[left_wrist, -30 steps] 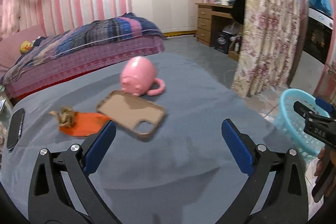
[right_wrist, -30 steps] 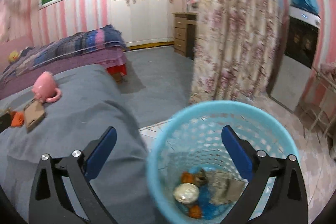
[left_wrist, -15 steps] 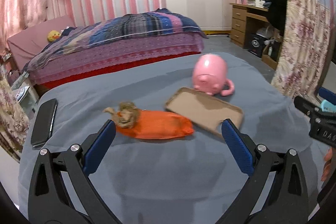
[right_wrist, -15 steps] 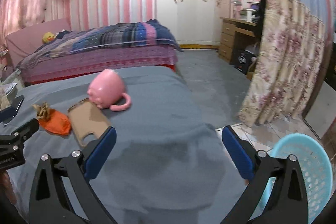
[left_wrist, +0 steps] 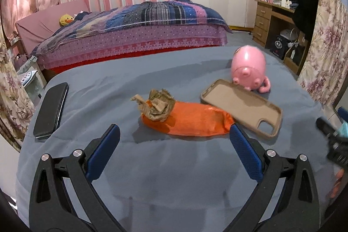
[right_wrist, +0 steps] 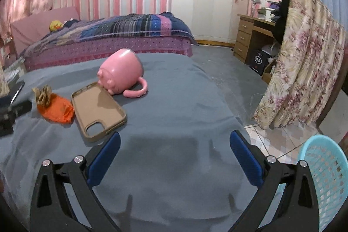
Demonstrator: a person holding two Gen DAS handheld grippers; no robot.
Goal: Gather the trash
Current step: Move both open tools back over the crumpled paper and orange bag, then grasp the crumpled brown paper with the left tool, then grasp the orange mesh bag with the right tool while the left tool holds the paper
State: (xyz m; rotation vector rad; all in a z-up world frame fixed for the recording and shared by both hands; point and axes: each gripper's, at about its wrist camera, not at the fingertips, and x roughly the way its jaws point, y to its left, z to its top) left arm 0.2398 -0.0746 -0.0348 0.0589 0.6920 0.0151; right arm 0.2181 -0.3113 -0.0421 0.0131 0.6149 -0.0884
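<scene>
Reach step: left gripper (left_wrist: 174,138), jaws apart and empty, lines up on the orange wrapper (left_wrist: 191,119) and brown wad (left_wrist: 157,107) on the grey bed beside the phone case (left_wrist: 241,105); next, drop, clamp, carry to basket (right_wrist: 326,171); right gripper (right_wrist: 174,145) apart, idle.

Orange wrapper (right_wrist: 57,111) beside phone case (right_wrist: 97,111), pink mug (right_wrist: 121,75) behind.

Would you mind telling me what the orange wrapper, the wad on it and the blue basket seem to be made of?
Orange wrapper: thin plastic film by the look, slightly shiny and creased. Wad: crumpled brown paper, matte with torn, folded edges. Basket: moulded plastic, smooth rim and a wall of regular holes.
</scene>
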